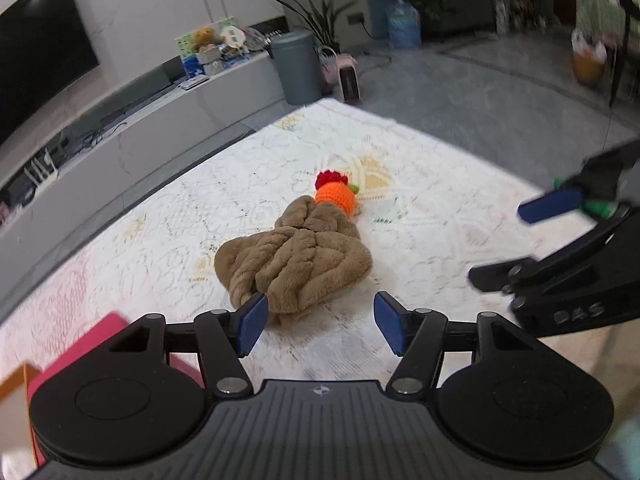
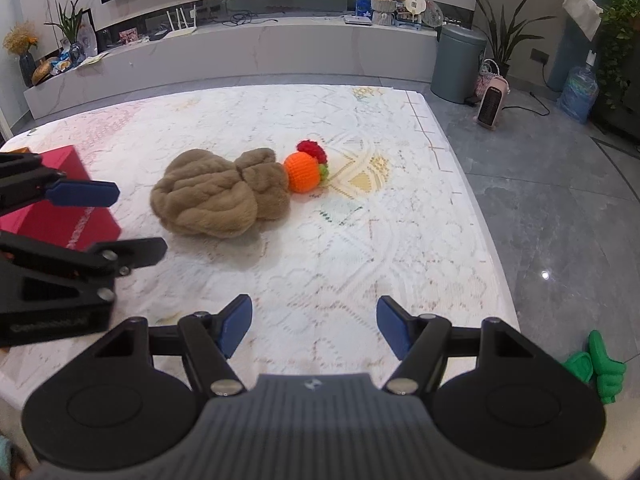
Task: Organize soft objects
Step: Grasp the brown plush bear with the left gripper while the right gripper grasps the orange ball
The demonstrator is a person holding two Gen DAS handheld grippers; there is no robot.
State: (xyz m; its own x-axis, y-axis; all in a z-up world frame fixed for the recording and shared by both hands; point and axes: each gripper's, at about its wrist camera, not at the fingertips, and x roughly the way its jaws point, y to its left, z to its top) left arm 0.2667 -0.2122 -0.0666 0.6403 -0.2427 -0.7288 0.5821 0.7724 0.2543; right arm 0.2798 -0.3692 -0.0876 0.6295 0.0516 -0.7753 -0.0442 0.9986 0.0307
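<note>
Left wrist view is showing the left gripper (image 1: 320, 326) with its jaws spread and nothing between them, angled down toward the near corner of the brown plush cloth (image 1: 294, 258), whose hem is lying just past the left blue pad. Right wrist view is showing the right gripper (image 2: 314, 326) likewise spread and empty, hanging over bare patterned table cover (image 2: 340, 260) with the cloth well ahead of it and to its left. The cloth is sitting bunched near the middle of the table, and the orange crocheted toy (image 2: 303, 171) with its red tuft is touching the cloth's far end. Judged from this layout, the step in hand is the approach: neither soft item is being gripped yet. The next move is calling for the left jaws to close on a raised fold of plush rather than on the flat cover beneath, since the pile is thick and is likely to compress and slip. A red box (image 2: 56, 204) is standing at the left of the table, close beside the left gripper, so room on that side is limited. The right table edge is dropping off to the grey floor (image 2: 560, 208), with open cover between it and the toy
</note>
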